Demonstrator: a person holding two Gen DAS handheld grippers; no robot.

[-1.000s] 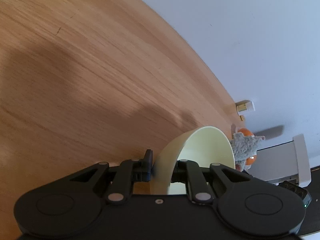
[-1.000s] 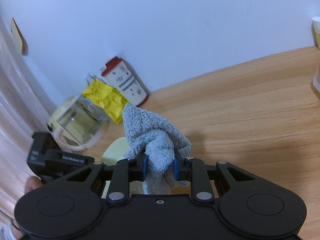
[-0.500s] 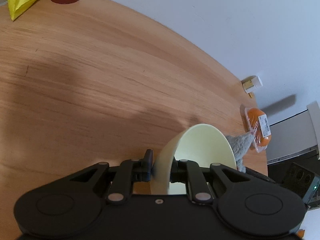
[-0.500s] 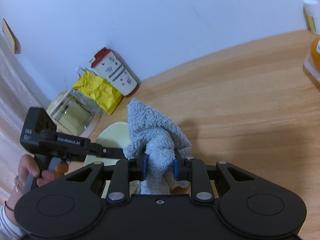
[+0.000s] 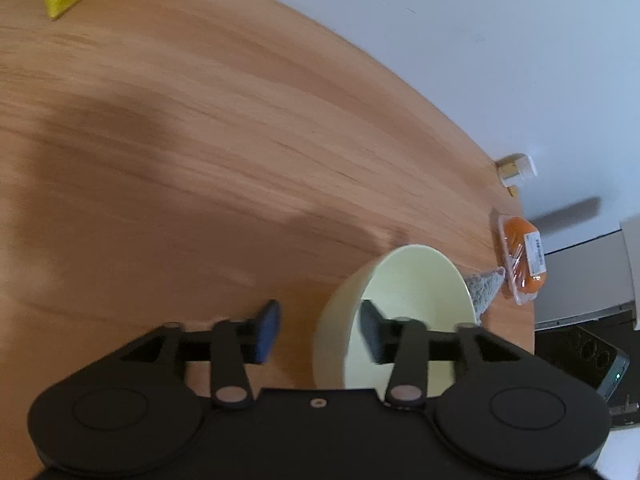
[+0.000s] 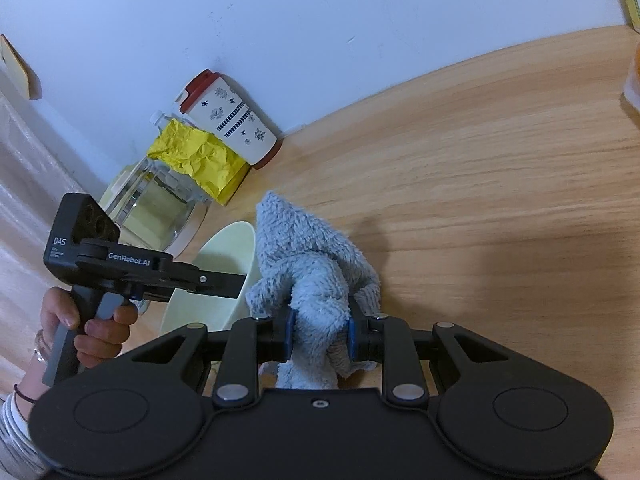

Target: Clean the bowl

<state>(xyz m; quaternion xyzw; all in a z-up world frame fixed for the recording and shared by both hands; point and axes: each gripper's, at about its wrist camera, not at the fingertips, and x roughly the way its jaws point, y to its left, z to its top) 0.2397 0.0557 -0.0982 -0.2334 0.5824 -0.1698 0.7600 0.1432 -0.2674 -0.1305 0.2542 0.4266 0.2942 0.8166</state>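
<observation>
A pale yellow bowl (image 5: 404, 304) rests on the wooden table, tilted, its rim between the fingers of my left gripper (image 5: 318, 330). The left jaws stand open with a gap on either side of the bowl's wall. The bowl also shows in the right wrist view (image 6: 224, 264), with the left gripper (image 6: 224, 280) over it. My right gripper (image 6: 319, 334) is shut on a grey-blue fluffy cloth (image 6: 316, 260) just right of the bowl. The cloth's tip (image 5: 486, 286) shows behind the bowl in the left wrist view.
A red-lidded patterned cup (image 6: 230, 118), a crumpled yellow bag (image 6: 200, 158) and a glass jug (image 6: 154, 204) stand at the wall on the left. A packet of orange food (image 5: 522, 258) and a small white box (image 5: 516, 166) lie near the table's far edge.
My left gripper has opened and let go of the bowl's rim. The right gripper still holds the cloth beside the bowl.
</observation>
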